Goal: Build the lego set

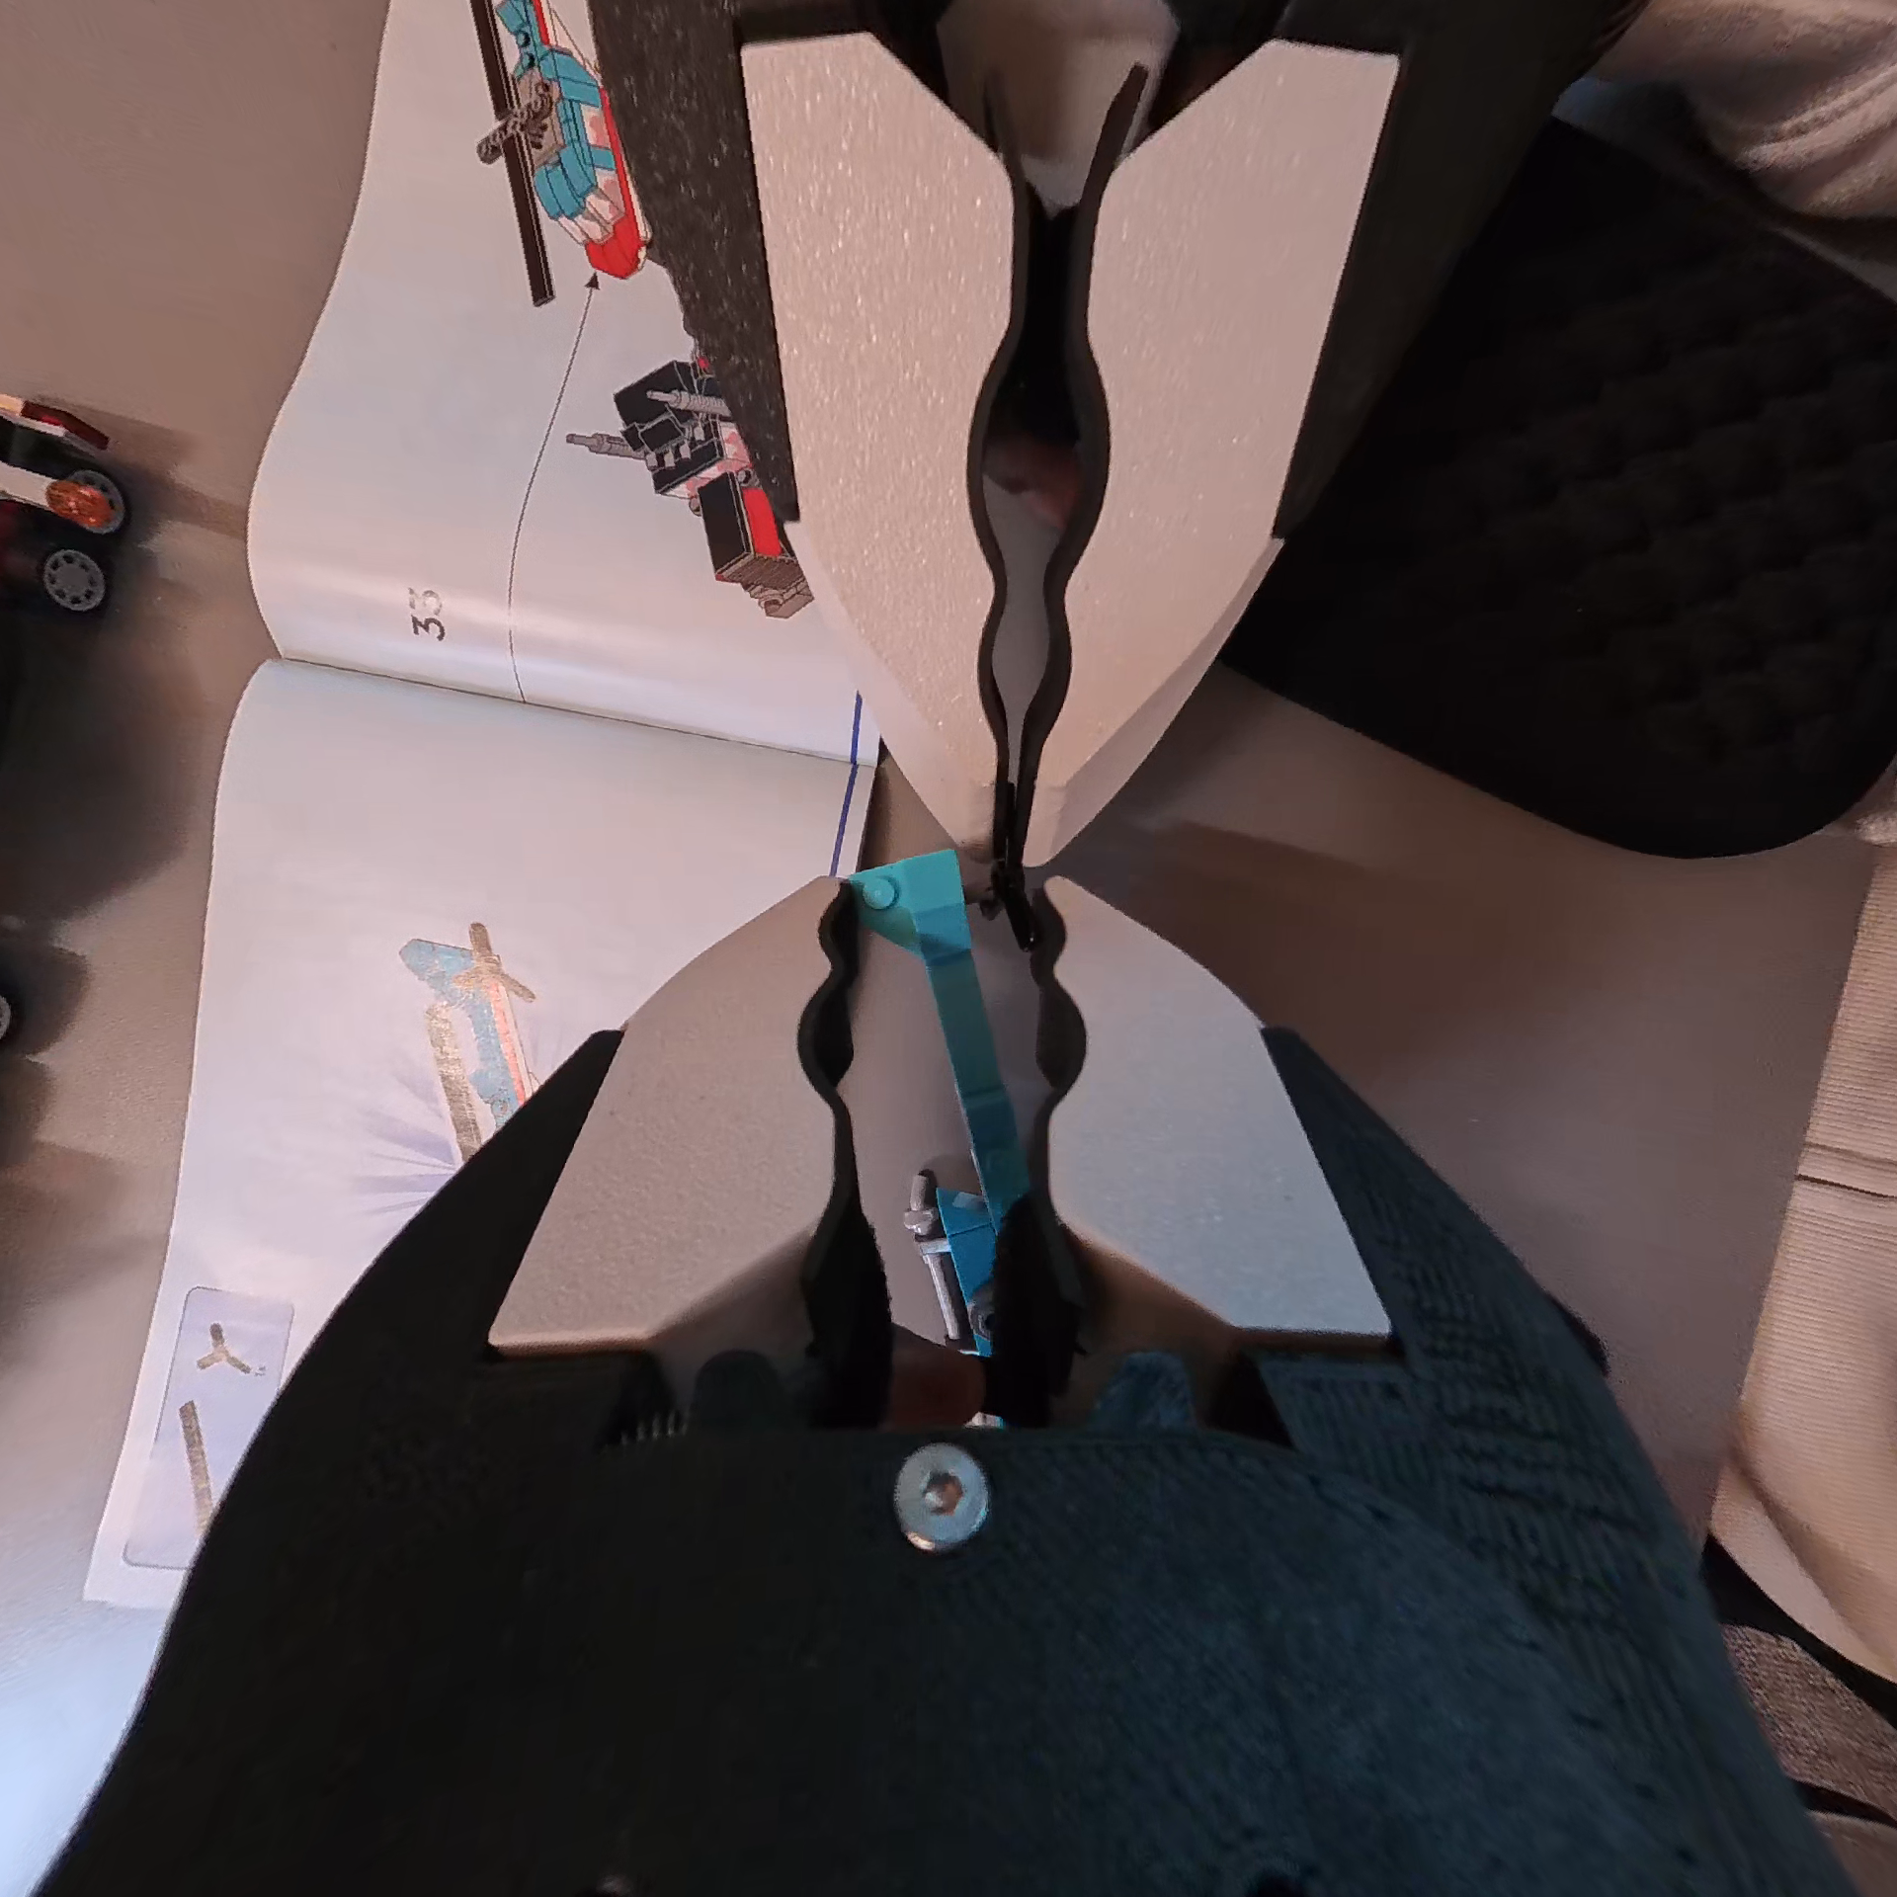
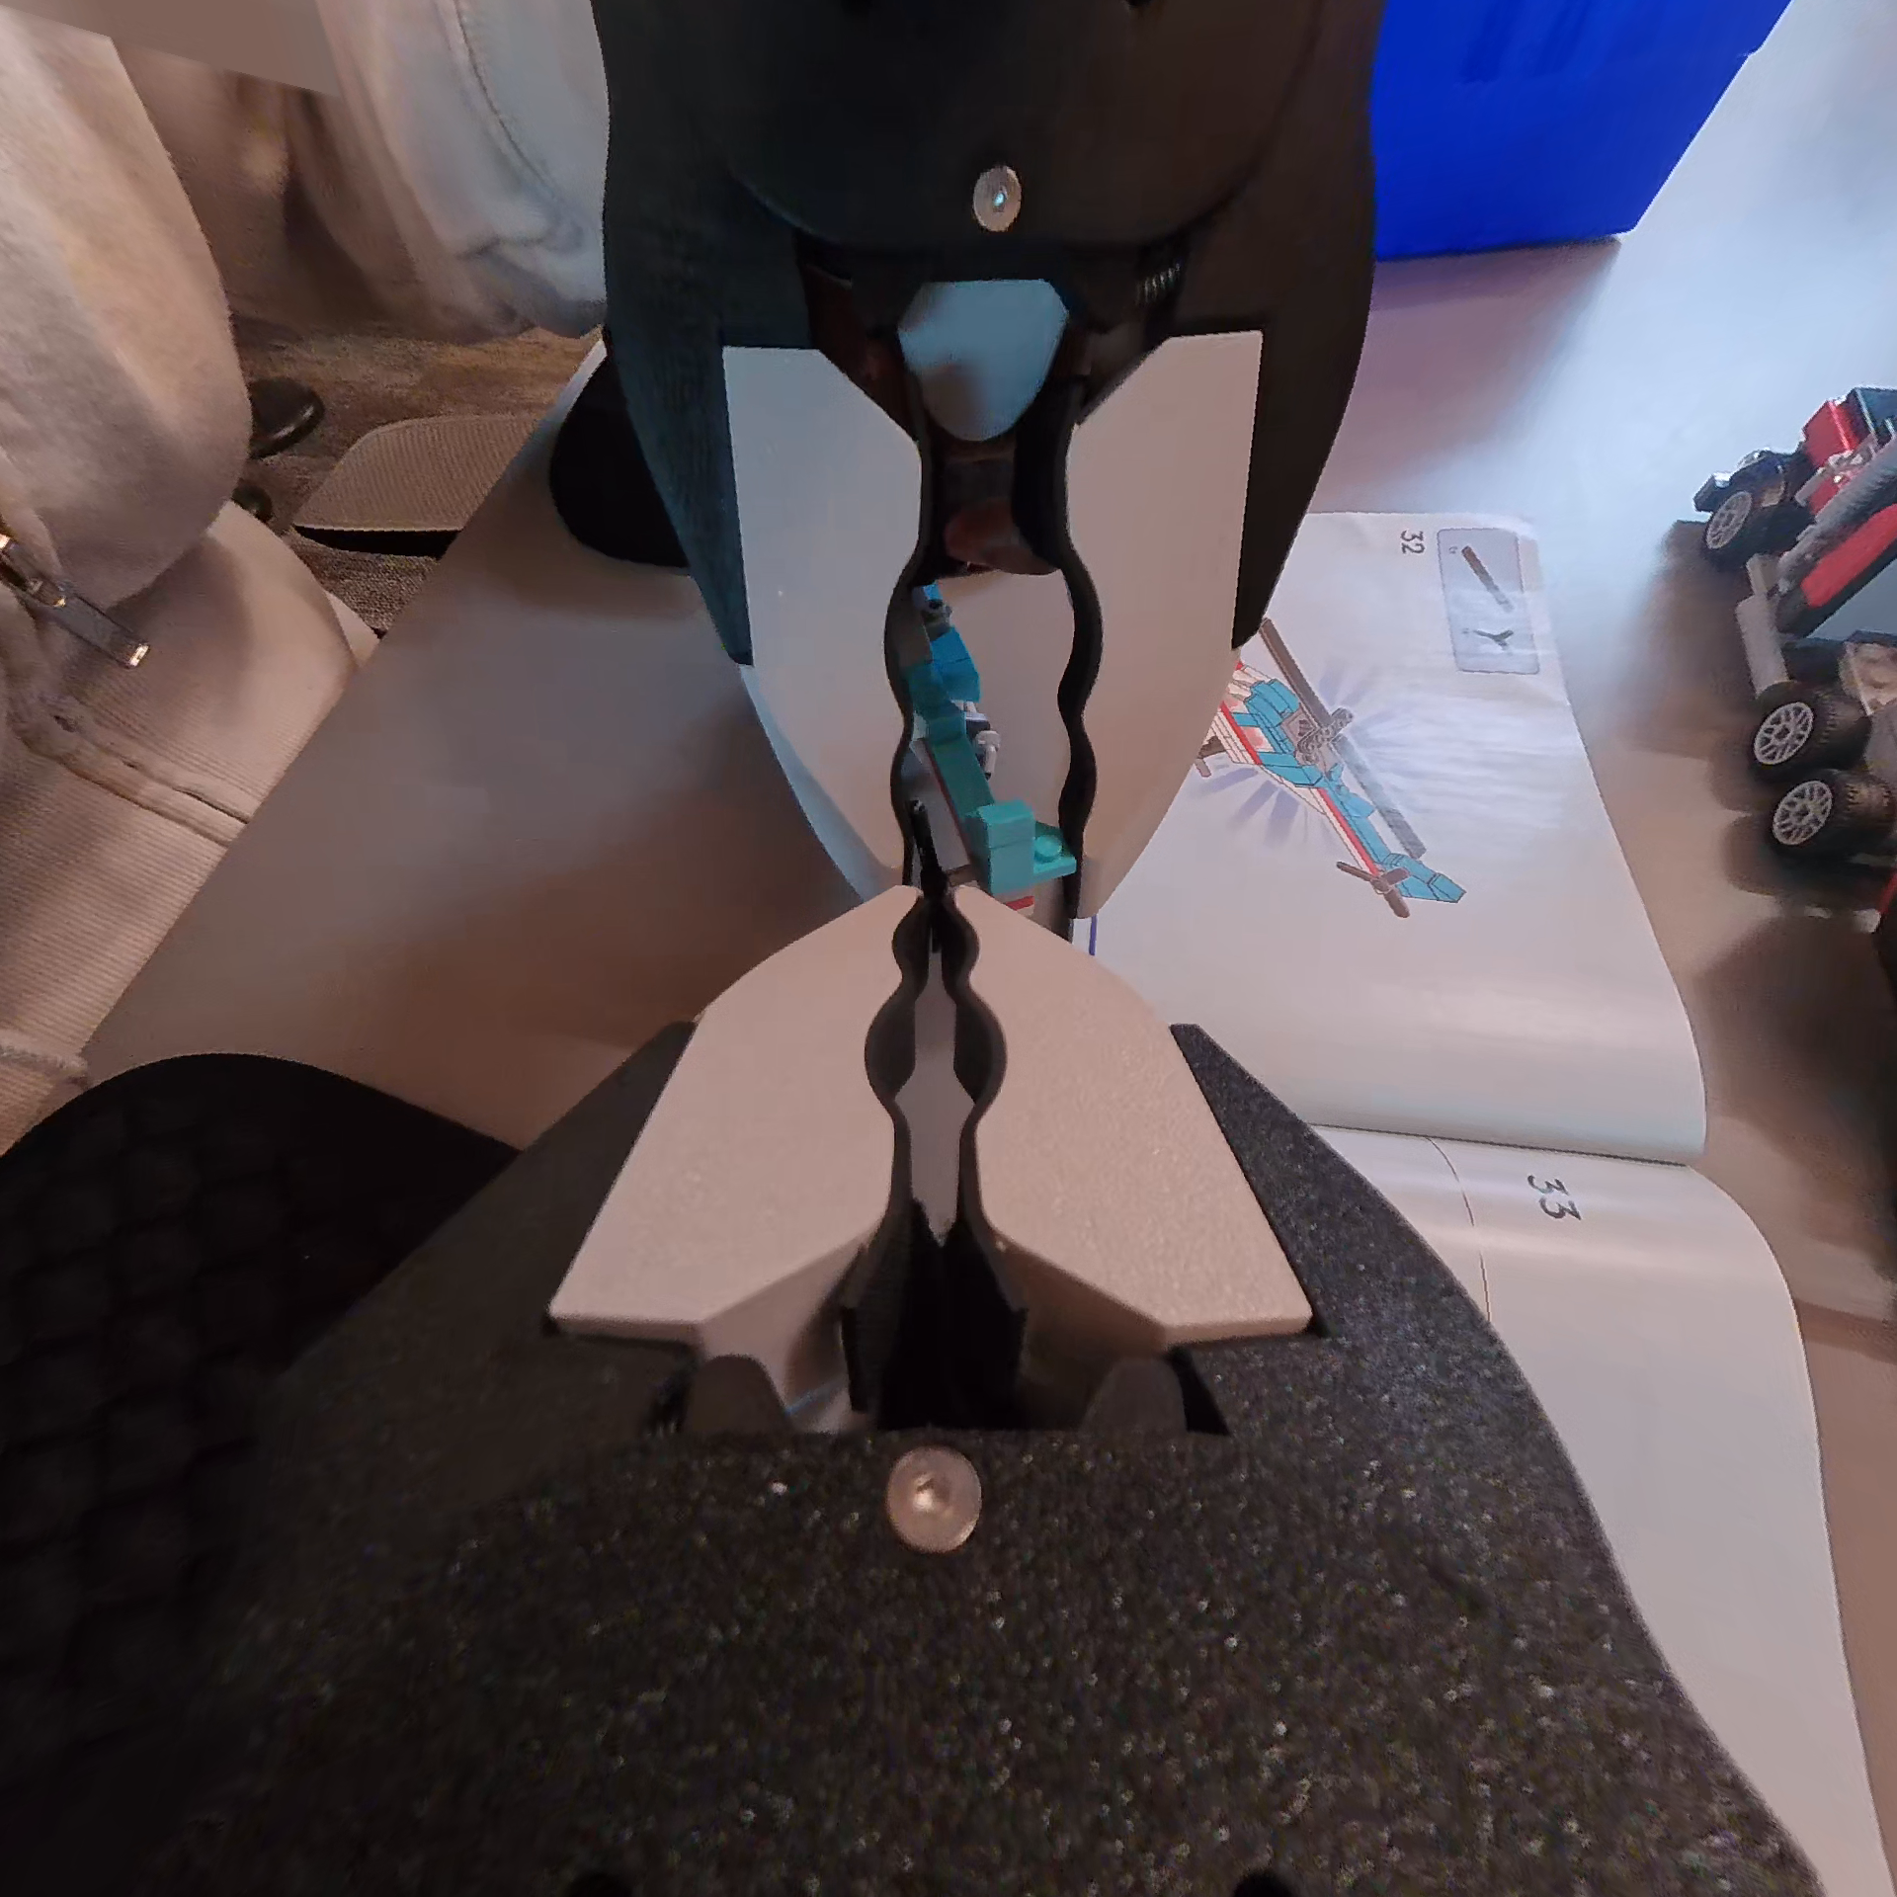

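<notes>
My left gripper [image 1: 944, 898] is shut on a teal lego helicopter body [image 1: 960, 1037], which runs lengthwise between its fingers with the tail end at the fingertips. My right gripper [image 1: 1011, 847] comes in from the top of the left wrist view, tip to tip with the left one. It is shut on a small thin black piece [image 1: 1016, 914] that sits right at the teal tail. In the right wrist view my right gripper [image 2: 934, 908] pinches the black piece [image 2: 932, 883]. Opposite it, the left gripper [image 2: 991, 888] holds the teal helicopter body [image 2: 965, 760].
An open instruction booklet [image 1: 411, 821] lies on the table under the grippers; it also shows in the right wrist view [image 2: 1386, 1006]. A built lego truck [image 2: 1807, 678] stands beyond it. A blue bin [image 2: 1540, 123] is at the back. A black seat cushion [image 1: 1591, 462] and a person's light clothing [image 2: 103, 411] are beside the table. Both grippers' tips are close together, under 4 cm apart.
</notes>
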`<state>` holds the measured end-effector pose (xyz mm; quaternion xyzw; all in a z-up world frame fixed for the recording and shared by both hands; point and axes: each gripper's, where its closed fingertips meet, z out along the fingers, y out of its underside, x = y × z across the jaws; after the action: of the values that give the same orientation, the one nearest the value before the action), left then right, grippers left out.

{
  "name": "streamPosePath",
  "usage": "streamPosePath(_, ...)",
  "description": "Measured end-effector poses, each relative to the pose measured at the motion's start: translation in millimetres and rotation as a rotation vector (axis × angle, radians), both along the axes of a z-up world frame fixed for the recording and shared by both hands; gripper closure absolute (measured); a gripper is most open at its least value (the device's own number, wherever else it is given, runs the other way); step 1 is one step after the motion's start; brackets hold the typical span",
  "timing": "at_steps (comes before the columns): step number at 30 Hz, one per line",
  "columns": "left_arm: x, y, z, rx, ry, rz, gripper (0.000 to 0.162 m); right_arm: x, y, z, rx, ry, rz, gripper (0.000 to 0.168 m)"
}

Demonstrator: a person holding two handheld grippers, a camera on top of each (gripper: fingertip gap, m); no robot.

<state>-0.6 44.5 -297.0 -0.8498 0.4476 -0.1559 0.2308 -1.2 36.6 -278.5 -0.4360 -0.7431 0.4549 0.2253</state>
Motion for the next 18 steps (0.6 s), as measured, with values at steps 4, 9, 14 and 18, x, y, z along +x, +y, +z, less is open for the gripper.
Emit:
streamPosePath(4,0.5,-0.1,-1.0,0.010,0.011,-0.004,0.131,-0.9,-0.9,-1.4,0.002,-0.008,-0.003,0.167)
streamPosePath(9,0.1,-0.4,-0.4,0.013,0.015,-0.006,0.133,-0.9,-1.7,-0.2,-0.002,-0.009,-0.007,0.167)
streamPosePath(14,-0.2,-0.8,-0.8,0.027,0.031,-0.022,0.134,-0.7,-2.3,-0.3,-0.018,-0.008,-0.008,0.167)
streamPosePath(18,-0.4,-0.8,-0.2,0.023,0.016,-0.026,0.134,-1.1,-2.1,0.5,-0.009,0.003,-0.009,0.166)
